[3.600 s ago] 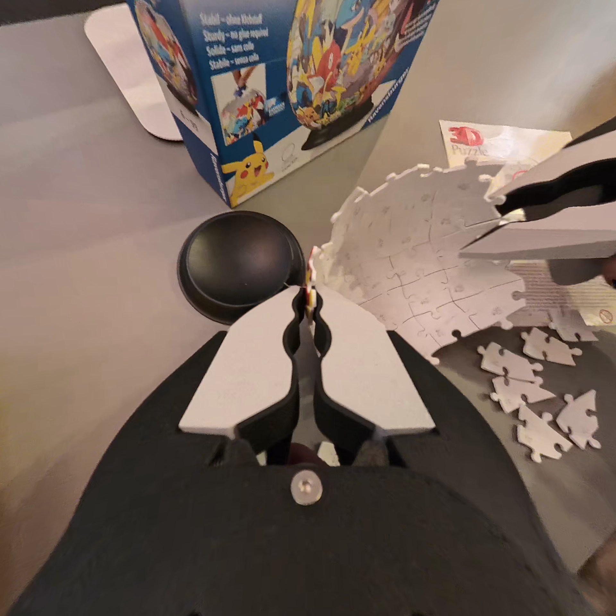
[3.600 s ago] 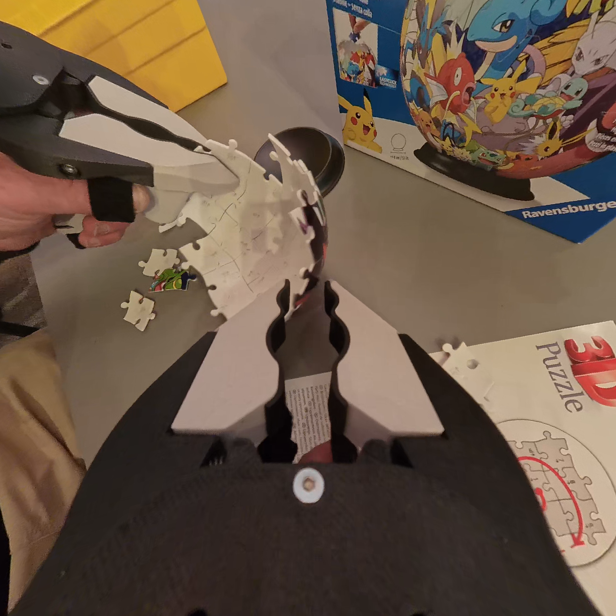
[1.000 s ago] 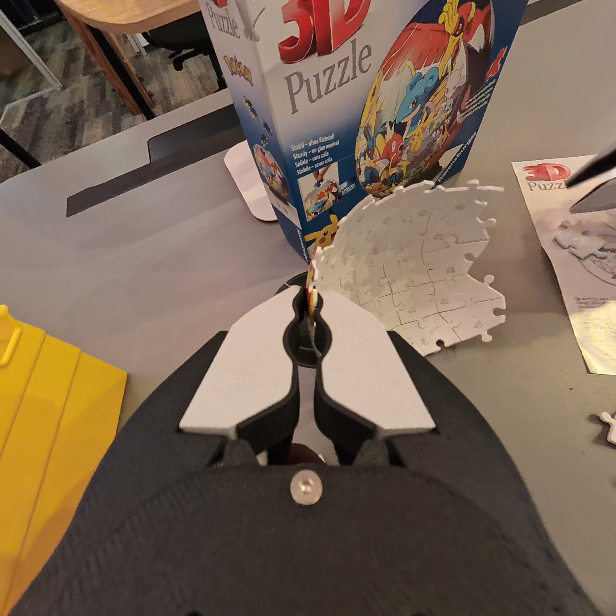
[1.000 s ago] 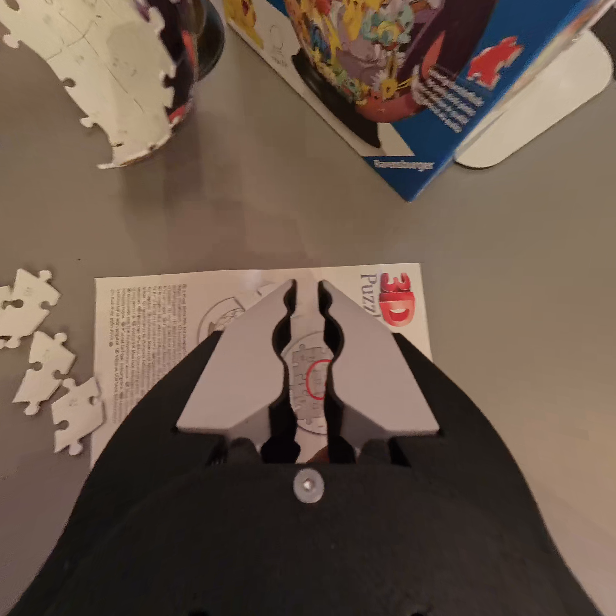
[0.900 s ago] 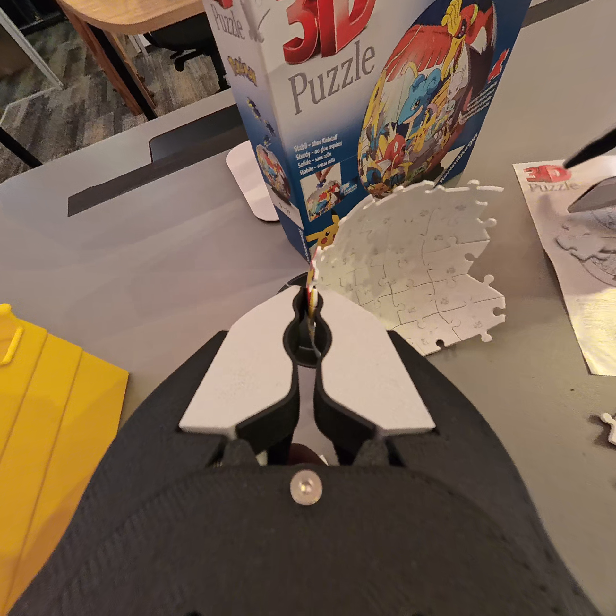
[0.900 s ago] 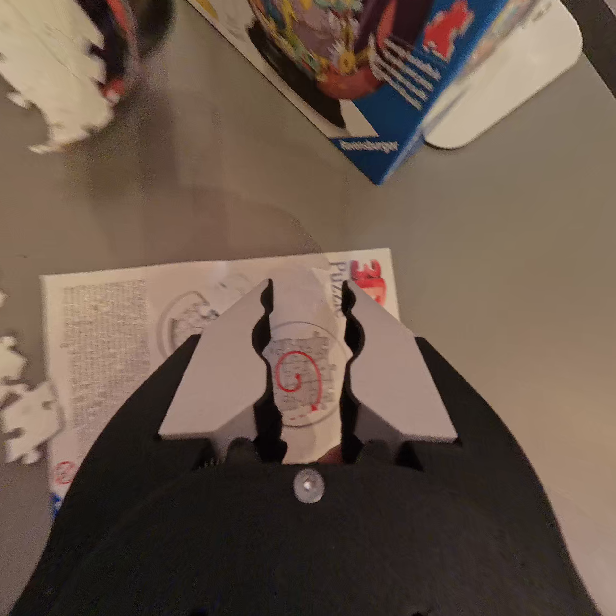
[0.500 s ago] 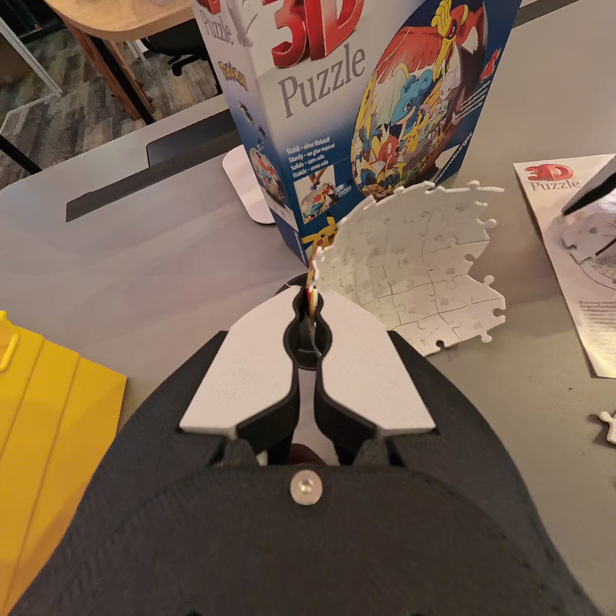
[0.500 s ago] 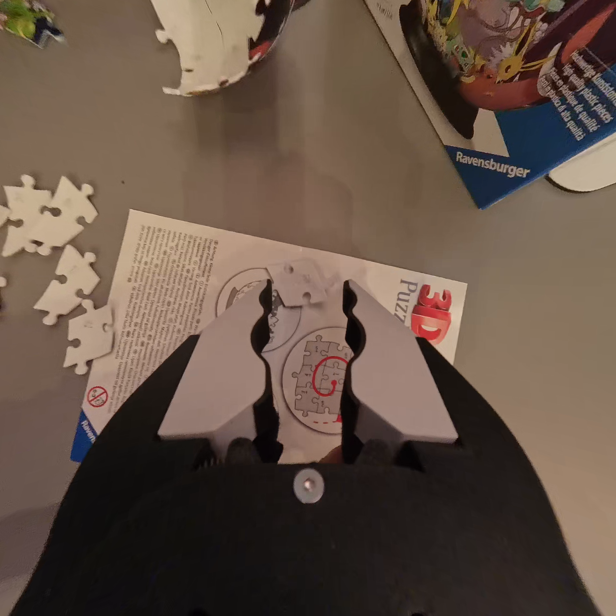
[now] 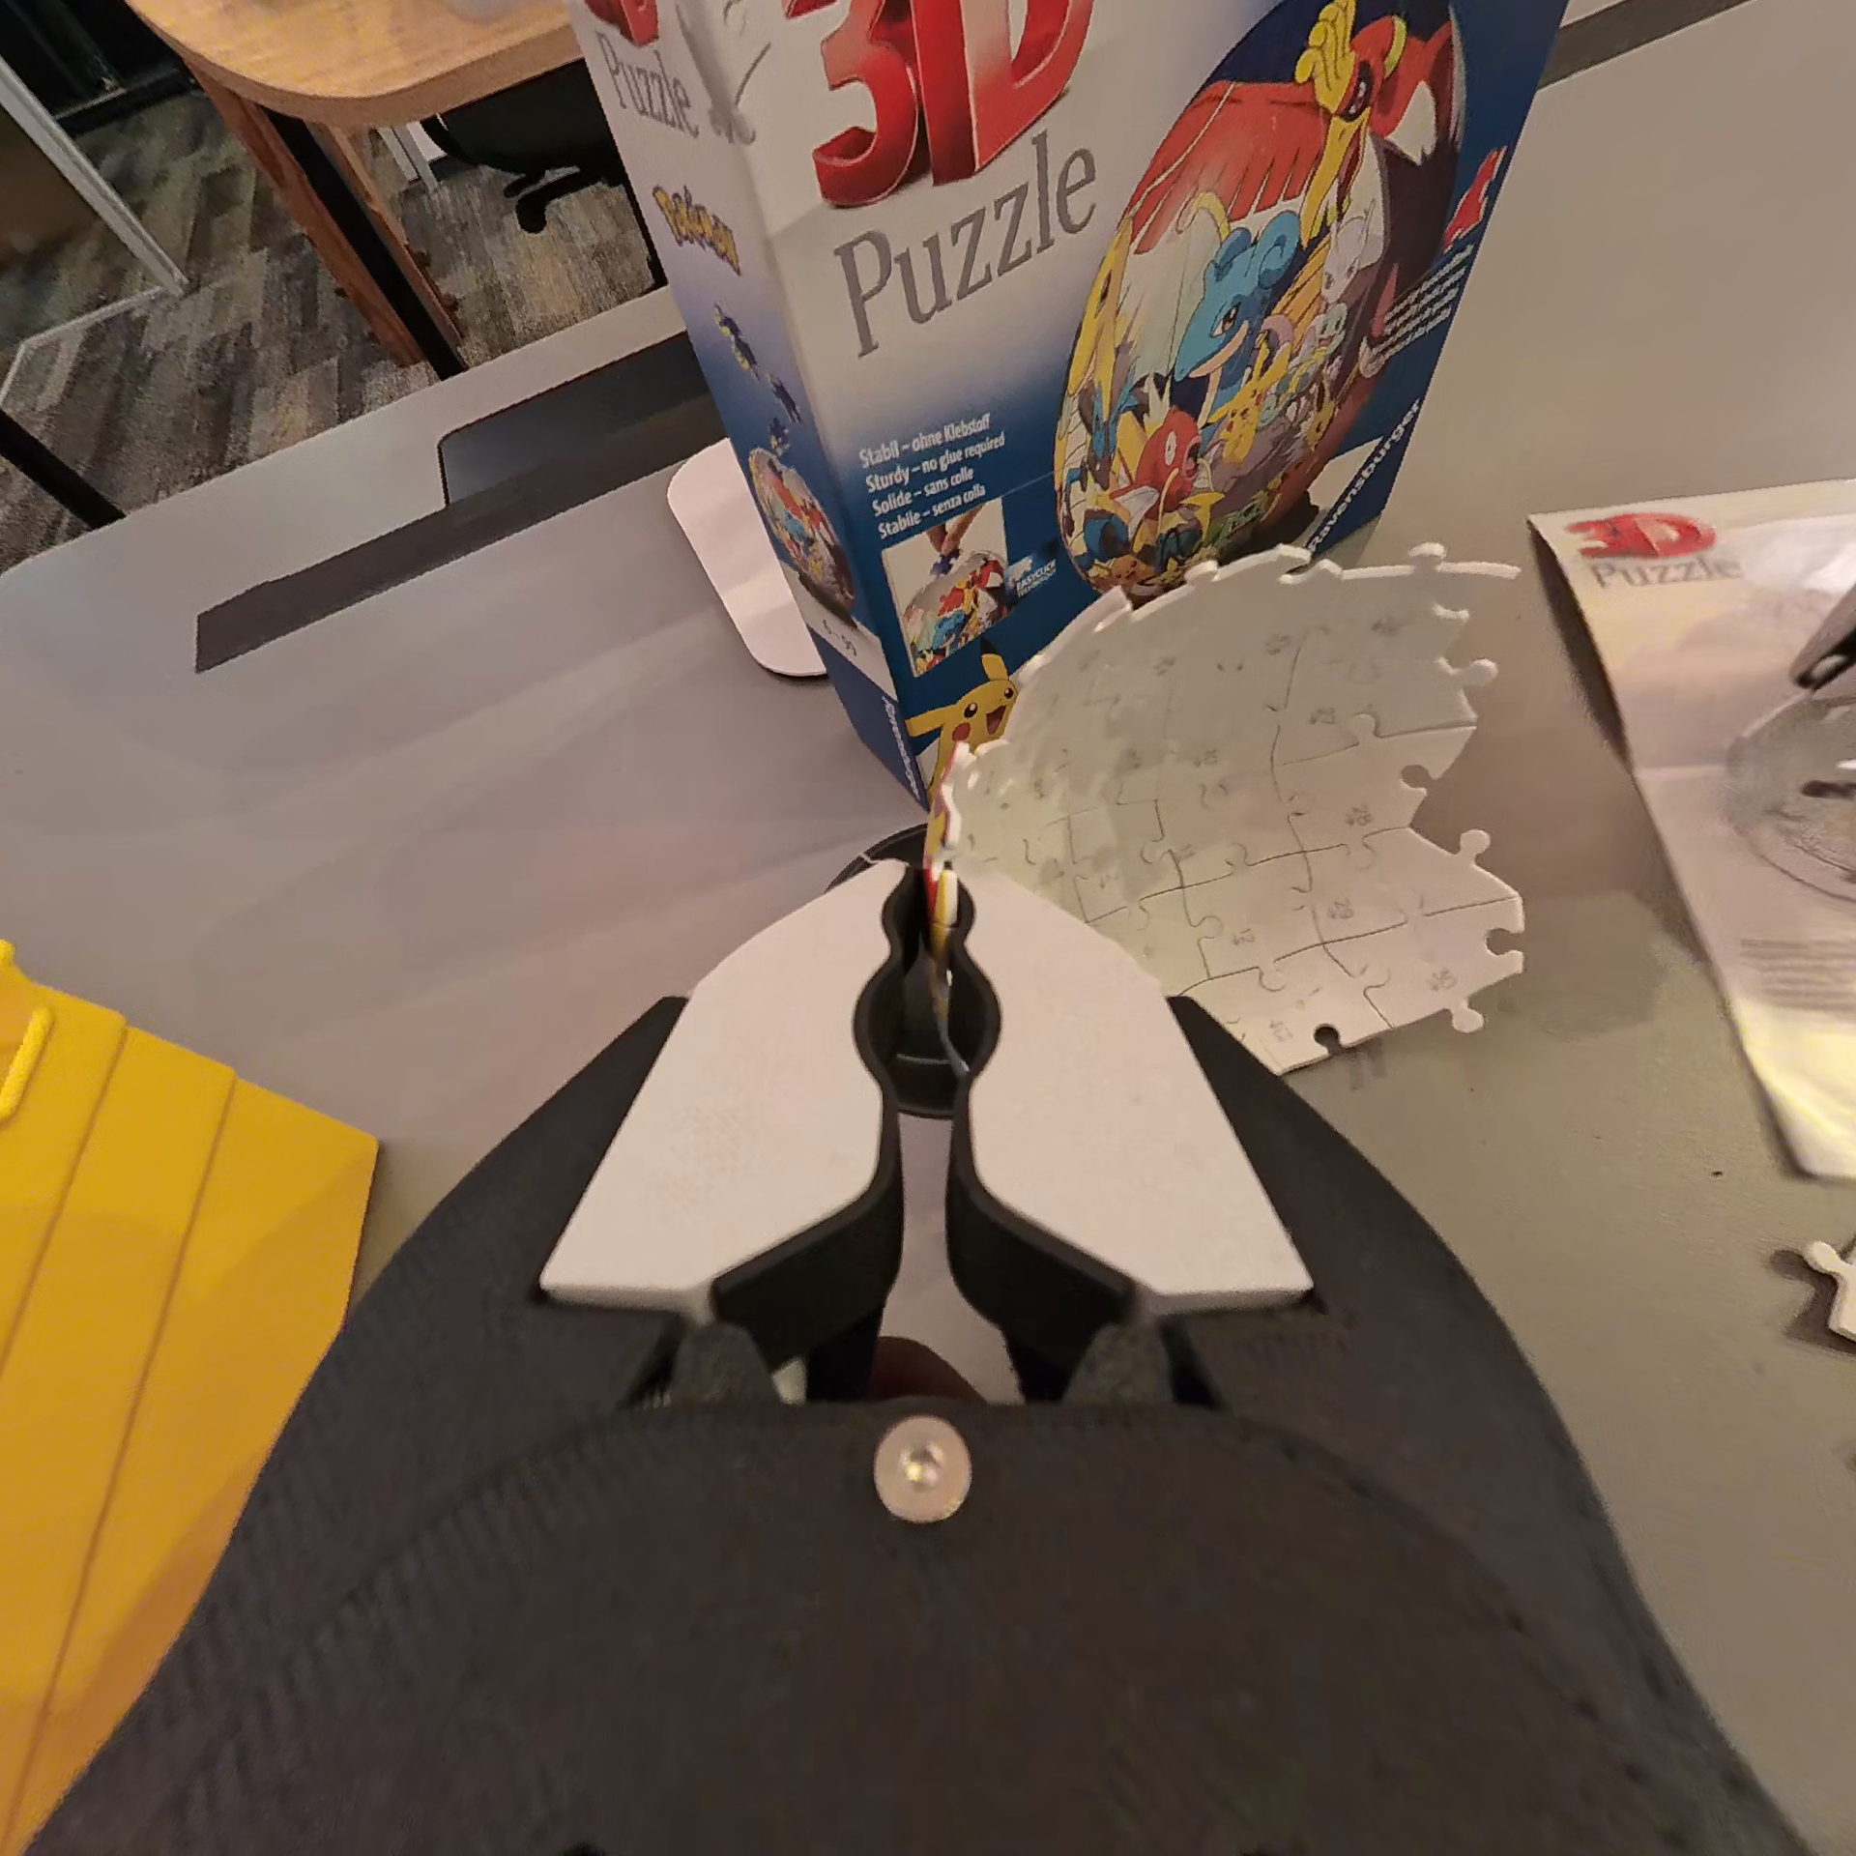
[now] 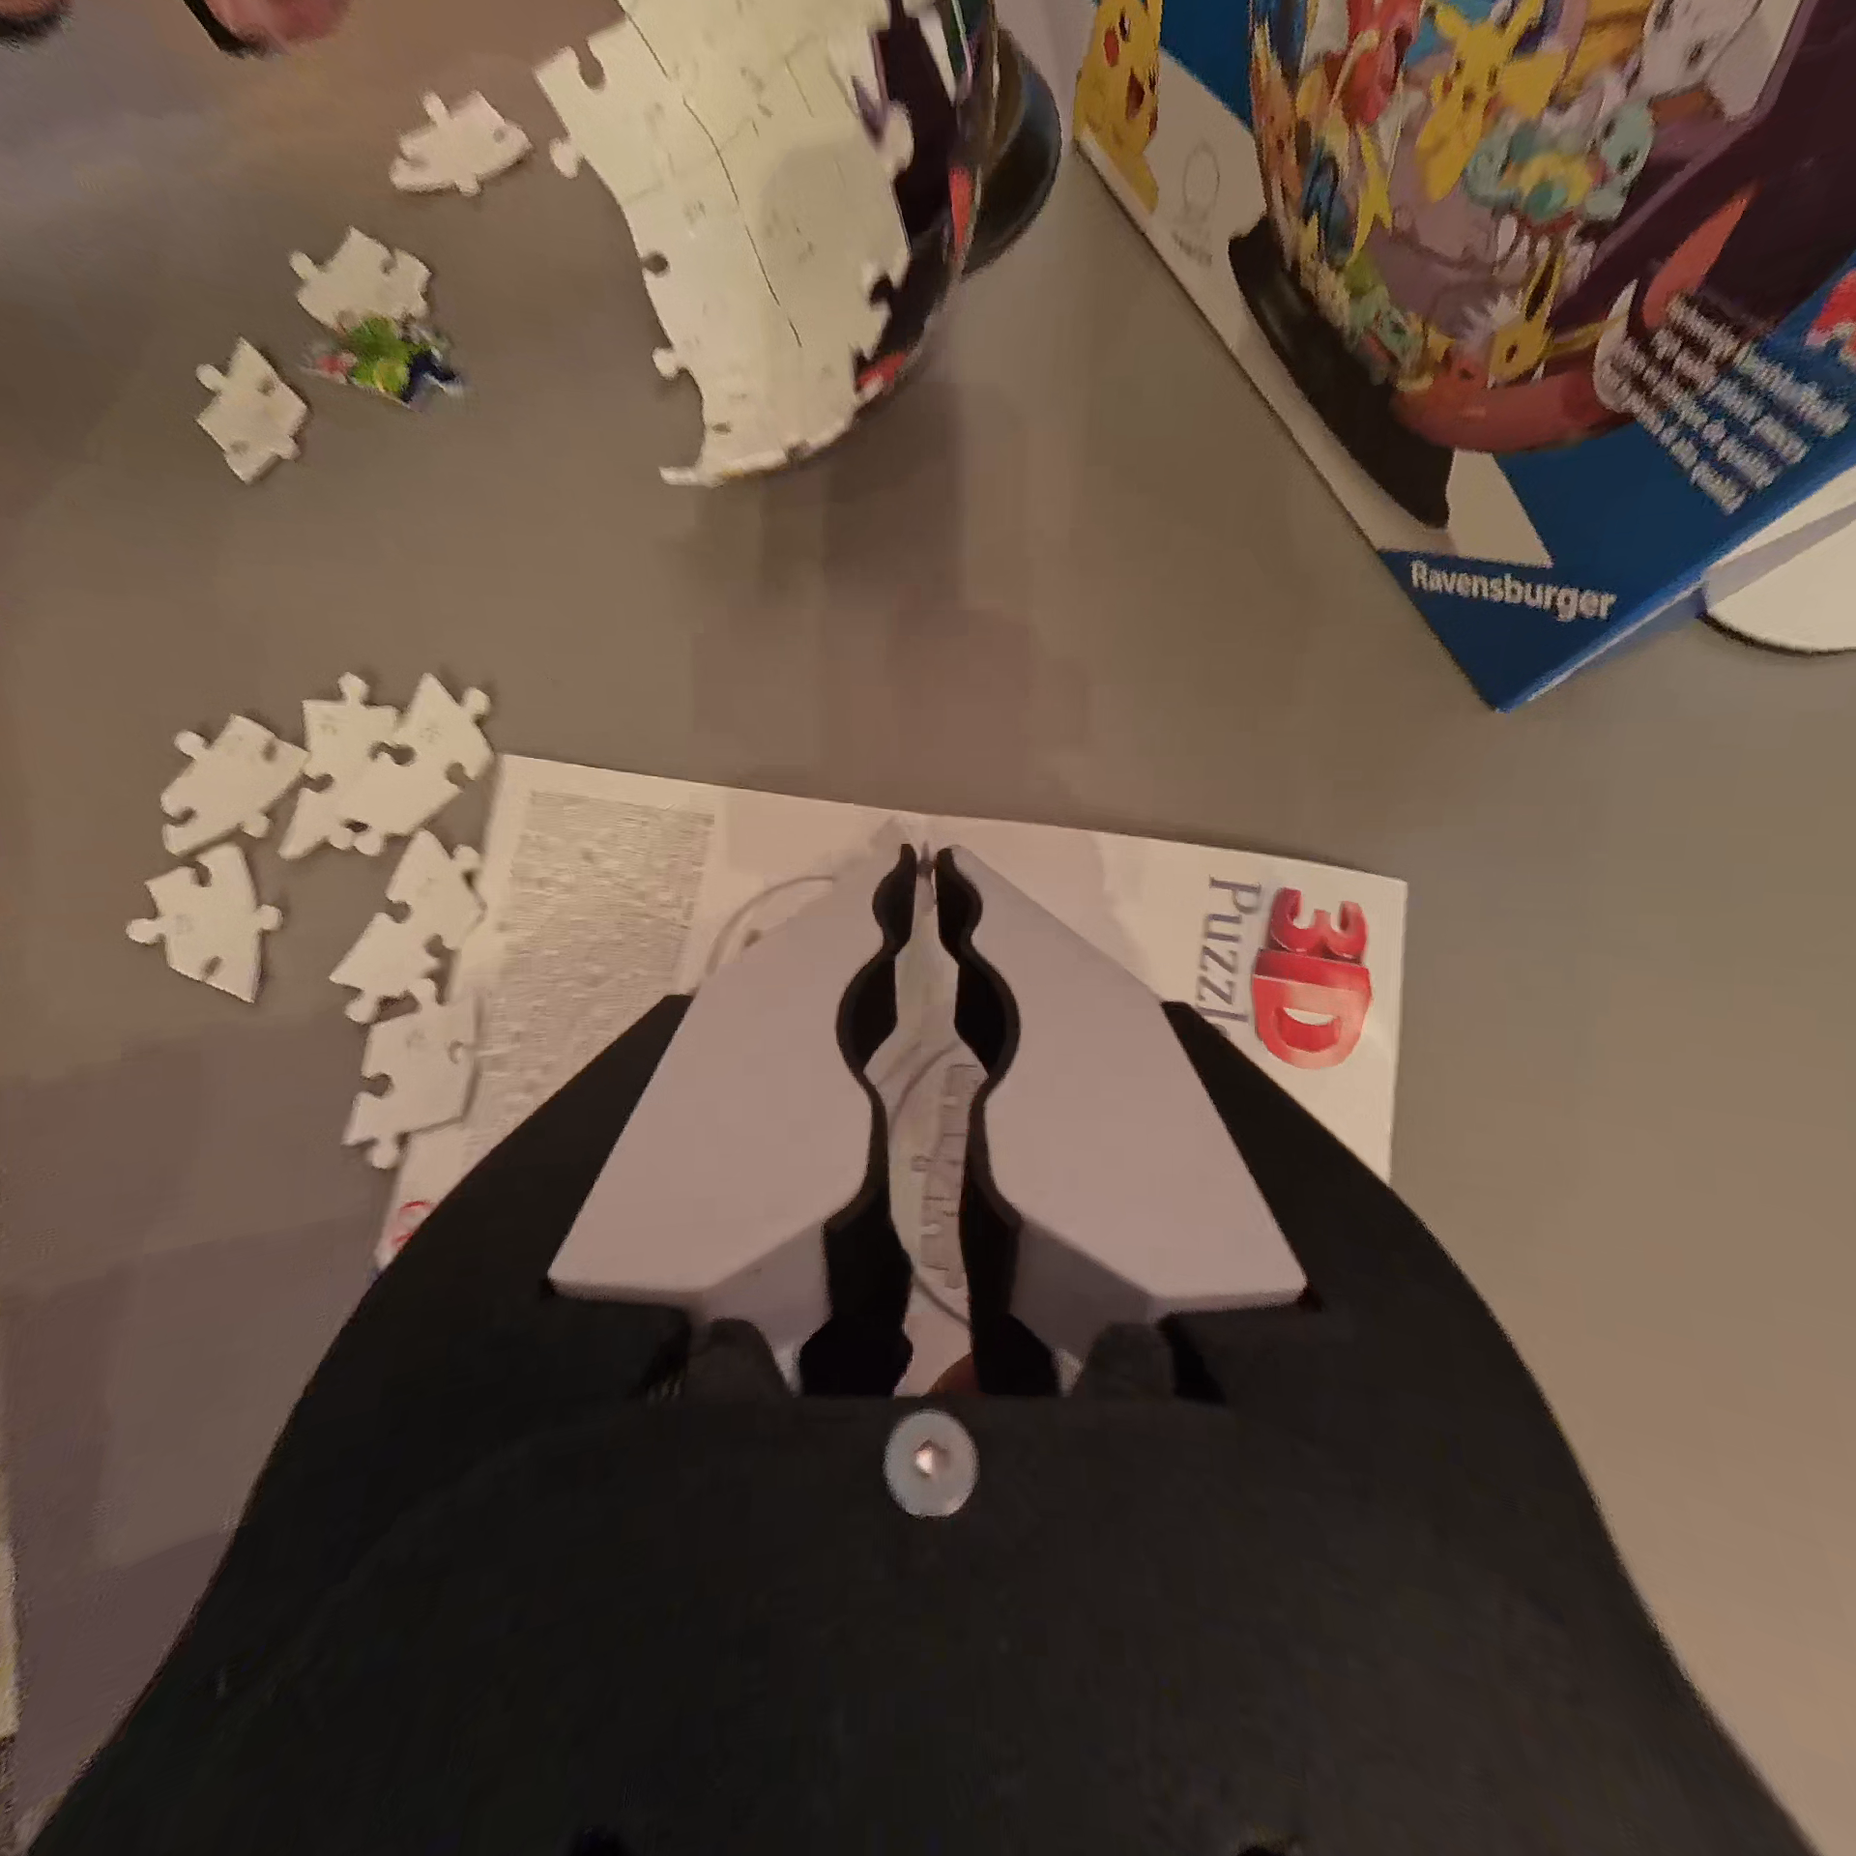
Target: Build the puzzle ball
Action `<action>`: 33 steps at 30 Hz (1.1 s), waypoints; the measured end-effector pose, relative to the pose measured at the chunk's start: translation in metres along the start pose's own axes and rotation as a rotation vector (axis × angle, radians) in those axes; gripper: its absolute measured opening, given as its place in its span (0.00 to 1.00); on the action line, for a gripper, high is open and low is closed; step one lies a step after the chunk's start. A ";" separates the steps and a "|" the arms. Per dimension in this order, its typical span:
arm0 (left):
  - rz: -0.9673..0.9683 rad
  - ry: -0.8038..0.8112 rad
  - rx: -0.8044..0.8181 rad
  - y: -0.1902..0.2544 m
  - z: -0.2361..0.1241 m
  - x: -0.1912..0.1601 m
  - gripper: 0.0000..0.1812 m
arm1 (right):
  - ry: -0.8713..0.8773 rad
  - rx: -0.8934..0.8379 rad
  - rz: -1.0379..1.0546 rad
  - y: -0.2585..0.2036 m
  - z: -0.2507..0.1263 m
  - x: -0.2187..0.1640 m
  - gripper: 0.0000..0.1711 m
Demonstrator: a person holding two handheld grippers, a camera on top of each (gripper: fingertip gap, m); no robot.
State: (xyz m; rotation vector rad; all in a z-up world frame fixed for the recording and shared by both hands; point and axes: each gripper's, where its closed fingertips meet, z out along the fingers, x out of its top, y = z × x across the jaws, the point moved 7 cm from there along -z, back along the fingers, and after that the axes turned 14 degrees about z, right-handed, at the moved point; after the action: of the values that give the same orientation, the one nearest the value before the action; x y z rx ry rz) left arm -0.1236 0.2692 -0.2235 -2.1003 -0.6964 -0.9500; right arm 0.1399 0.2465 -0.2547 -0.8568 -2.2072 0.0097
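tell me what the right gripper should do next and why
Probably lift the right gripper slightly off the instruction sheet to check that it holds a piece: its jaws are nearly shut there, but what sits between them is unclear. The left gripper is clamped on the rim of the half-built shell, holding it upright, ready for a piece.

- Pretty dim, warm indoor light all round.
- Right wrist view is motion-smeared, loose pieces (image 10: 382, 793) look soft.
- Glare on the leaflet (image 9: 1768, 1055); wide-angle lens bends the puzzle box (image 9: 1004, 331) at the edges.
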 end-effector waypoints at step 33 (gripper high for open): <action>0.046 0.017 0.052 0.012 -0.004 0.003 0.01 | 0.234 -0.016 0.457 -0.077 0.050 0.021 0.00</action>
State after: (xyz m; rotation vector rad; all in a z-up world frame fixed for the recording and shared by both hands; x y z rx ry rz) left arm -0.1151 0.2597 -0.2233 -2.0514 -0.6551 -0.9142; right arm 0.0528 0.2107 -0.2569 -1.2861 -1.7600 0.1063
